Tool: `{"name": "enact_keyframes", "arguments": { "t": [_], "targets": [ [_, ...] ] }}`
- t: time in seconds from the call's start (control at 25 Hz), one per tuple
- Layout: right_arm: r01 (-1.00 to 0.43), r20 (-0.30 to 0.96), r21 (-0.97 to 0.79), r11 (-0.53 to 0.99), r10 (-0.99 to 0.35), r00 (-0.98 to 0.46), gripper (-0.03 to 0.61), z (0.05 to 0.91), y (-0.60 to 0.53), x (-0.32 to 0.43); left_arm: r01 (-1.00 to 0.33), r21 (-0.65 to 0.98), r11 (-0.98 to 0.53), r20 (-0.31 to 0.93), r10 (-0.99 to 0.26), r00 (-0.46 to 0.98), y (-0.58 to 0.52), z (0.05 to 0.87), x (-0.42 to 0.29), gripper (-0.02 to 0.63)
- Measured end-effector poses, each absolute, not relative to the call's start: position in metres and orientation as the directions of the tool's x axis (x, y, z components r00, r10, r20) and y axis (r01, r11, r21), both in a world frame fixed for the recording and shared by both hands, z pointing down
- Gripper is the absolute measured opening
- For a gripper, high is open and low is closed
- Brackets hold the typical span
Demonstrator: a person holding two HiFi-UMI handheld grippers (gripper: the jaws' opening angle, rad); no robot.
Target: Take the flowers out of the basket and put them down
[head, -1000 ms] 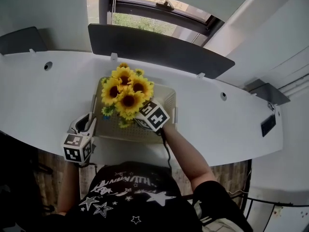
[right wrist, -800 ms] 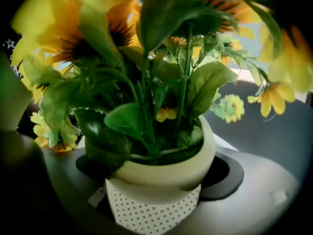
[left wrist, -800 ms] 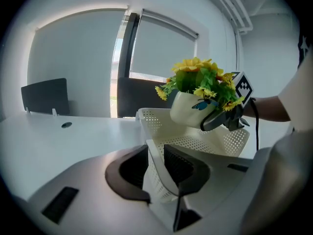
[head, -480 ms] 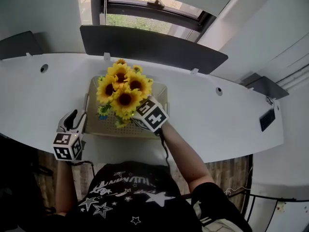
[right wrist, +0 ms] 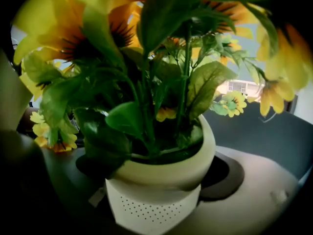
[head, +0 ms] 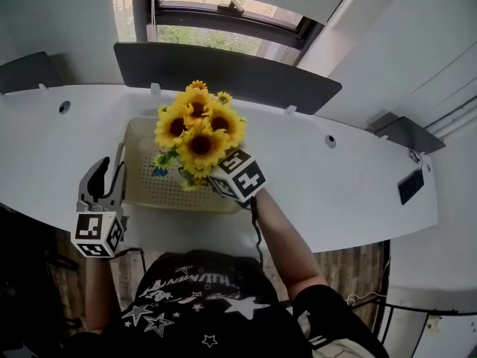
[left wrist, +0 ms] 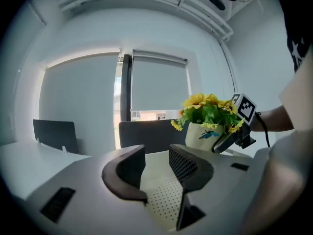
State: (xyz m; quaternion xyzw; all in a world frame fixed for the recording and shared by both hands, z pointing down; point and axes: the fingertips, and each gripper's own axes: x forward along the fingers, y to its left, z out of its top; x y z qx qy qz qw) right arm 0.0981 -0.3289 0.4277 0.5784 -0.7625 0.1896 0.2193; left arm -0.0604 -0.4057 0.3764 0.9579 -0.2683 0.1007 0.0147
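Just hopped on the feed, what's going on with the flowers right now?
The person's right gripper has its jaws shut on the pot of sunflowers and holds it raised over the white basket on the desk. It is not yet put down. The left gripper is by the basket's left edge. Its jaws have just been opening and stand apart with nothing gripped between them.

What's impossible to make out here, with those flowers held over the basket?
Left gripper view: the left gripper hides the pot's base.
Head view: the sunflowers cover the pot.
Right gripper view: leaves crowd the frame, and the right gripper's left jaw is lost in shadow.
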Motion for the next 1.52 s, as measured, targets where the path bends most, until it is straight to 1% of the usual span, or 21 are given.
{"name": "enact_keyframes", "arguments": {
  "t": [0.12,0.24,0.36,0.56,0.96,1.28,1.52],
  "targets": [
    [-0.969,0.547,-0.024,0.244,-0.808,-0.217,0.520,0.422,-0.321,0.105,-0.480,0.009,-0.877,0.181,-0.471,0.864,-0.395,0.375,-0.045,0.149],
    [-0.974,0.539,-0.016,0.228,-0.818,-0.200,0.520,0.416,-0.303,0.118,-0.429,0.057,-0.902,0.193,-0.411,0.891,-0.371,0.376,-0.025,0.095],
    [-0.979,0.526,-0.024,0.202,-0.830,-0.184,0.520,0.410,-0.275,0.136,-0.399,0.064,-0.915,0.207,-0.379,0.902,-0.340,0.375,-0.005,0.041],
    [-0.987,0.526,-0.033,0.157,-0.837,-0.150,0.520,0.417,-0.232,0.157,-0.348,0.080,-0.934,0.202,-0.326,0.923,-0.301,0.378,0.020,0.014],
    [-0.994,0.528,-0.068,0.083,-0.842,-0.106,0.520,0.435,-0.133,0.200,-0.305,0.095,-0.948,0.183,-0.285,0.941,-0.219,0.380,0.072,0.009],
    [-0.994,0.545,-0.081,0.070,-0.832,-0.103,0.520,0.460,-0.068,0.222,-0.307,0.109,-0.945,0.184,-0.285,0.941,-0.153,0.392,0.097,0.009],
    [-0.994,0.568,-0.076,0.075,-0.816,-0.105,0.520,0.488,-0.030,0.237,-0.340,0.125,-0.932,0.207,-0.311,0.928,-0.123,0.411,0.109,0.009]
  ]
}}
